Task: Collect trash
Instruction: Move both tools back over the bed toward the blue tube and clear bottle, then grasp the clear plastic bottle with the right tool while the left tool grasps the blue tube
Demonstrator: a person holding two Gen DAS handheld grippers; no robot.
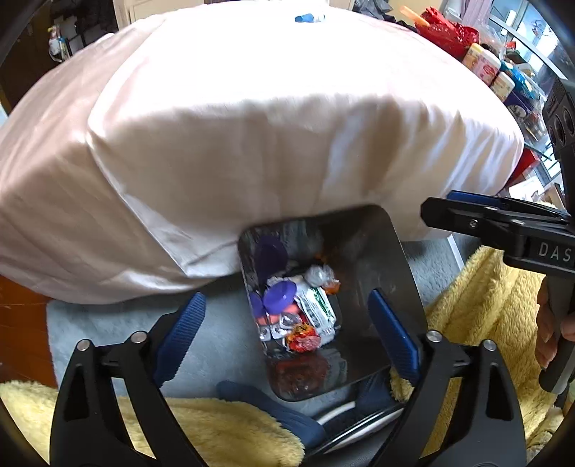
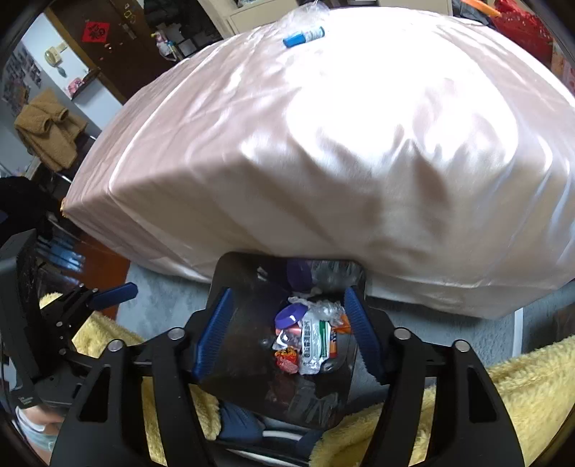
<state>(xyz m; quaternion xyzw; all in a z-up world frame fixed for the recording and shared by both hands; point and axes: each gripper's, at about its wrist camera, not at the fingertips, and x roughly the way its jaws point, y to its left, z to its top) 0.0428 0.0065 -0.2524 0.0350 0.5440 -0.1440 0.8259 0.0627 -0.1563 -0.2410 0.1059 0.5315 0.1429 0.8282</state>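
Both grippers hang over the bin (image 1: 395,287), pointing steeply down into its mouth. The bin is a shiny metal box on grey carpet (image 1: 107,323), tucked against the edge of the bed (image 1: 251,125), probably so that trash picked off the bed has a short trip.

Left gripper (image 1: 287,330): jaws spread wide, nothing between the pads. One pad sits over the carpet outside the bin's left wall, the other over the bin's right side. Empty.

Right gripper (image 2: 291,334): jaws apart, less wide than they could go, both pads framing the bin's opening. Nothing is pinched. The pieces seen between the pads lie at the bottom of the bin, well below them.

Trash (image 2: 305,334): a heap on the bin floor holding a purple cap (image 1: 280,292), a white and green packet (image 2: 316,341), a red and orange wrapper (image 1: 302,337), clear foil and plastic scraps. Judgement: both claws look as they would after a drop.

Still outstanding: a blue and white tube (image 2: 303,36) lies at the far side of the bed, near a clear plastic bag (image 2: 309,14). Likely next target, if it counts as trash; I cannot tell.

Yellow fleece (image 1: 215,431) fills the near edge of both views, beside the bin.
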